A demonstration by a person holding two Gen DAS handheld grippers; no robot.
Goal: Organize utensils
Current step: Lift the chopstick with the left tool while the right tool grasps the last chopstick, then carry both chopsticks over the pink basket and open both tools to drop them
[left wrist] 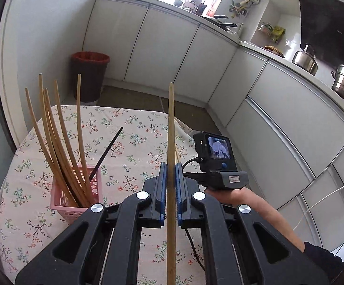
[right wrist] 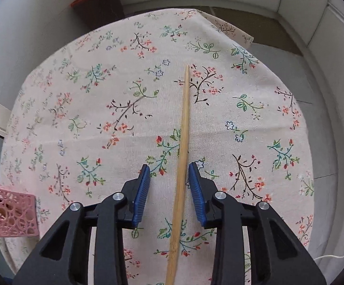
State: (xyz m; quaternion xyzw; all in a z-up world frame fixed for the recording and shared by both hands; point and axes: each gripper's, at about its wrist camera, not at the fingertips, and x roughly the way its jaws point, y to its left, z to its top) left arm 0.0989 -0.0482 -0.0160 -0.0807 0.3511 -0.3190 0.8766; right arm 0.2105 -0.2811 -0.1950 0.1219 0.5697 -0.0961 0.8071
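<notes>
**Chopsticks: one clamped, one lying between parted pads**

Chopsticks are in play at both hands. Nearest, the left gripper has its blue pads squeezed tight onto a bamboo chopstick, which stands almost upright, its tip reaching well above the pads. Beside it to the right, a bare forearm and hand carry the right gripper's handle and small camera unit.

Seen from the right wrist, the right gripper points steeply down at the floral tablecloth. A second bamboo chopstick lies flat on the cloth and runs between the ribbed blue pads; a gap shows on each side, so the pads are apart and not yet touching it.

To the left on the table stands a pink lattice basket, holding several pale bamboo chopsticks fanned upward and one black chopstick leaning right.

Farther off, past the table's far edge, a dark bin with a red liner sits on the floor against white cabinets.
</notes>
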